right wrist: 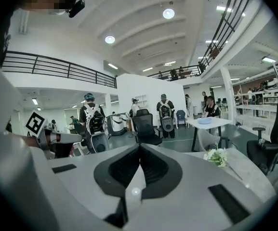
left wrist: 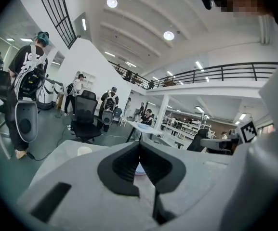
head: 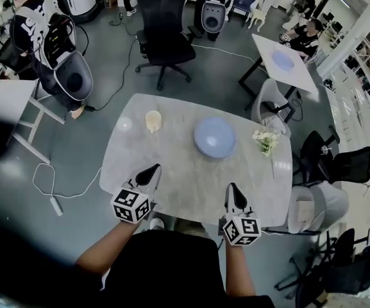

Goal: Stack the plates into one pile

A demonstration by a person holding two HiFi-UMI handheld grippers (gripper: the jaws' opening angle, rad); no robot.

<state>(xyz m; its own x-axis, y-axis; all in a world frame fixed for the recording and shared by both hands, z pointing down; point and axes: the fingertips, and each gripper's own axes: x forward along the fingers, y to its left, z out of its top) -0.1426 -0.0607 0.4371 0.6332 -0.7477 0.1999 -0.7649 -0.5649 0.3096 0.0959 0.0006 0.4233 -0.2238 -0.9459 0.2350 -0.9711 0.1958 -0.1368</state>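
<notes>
The left gripper (left wrist: 139,150) has its jaws clenched, the dark pads meeting in one line with nothing between them. The right gripper (right wrist: 139,154) is clamped together in the same way and is just as empty. In the head view, the left gripper (head: 152,170) and the right gripper (head: 234,188) hang side by side over the near edge of the marble table (head: 185,191), apart from each other and touching nothing.

Ahead of both jaws, and a little nearer the right pair, the blue plates (head: 214,136) sit as one round pile on the table, well clear of either tip. How many are in it cannot be told. Through the notch below the left pads a slice of them shows (left wrist: 139,170).

Ahead of the left jaws stands a cream cup (head: 153,120). Beyond the right jaws, on their outer side, lies a sprig of white flowers (head: 265,138).
</notes>
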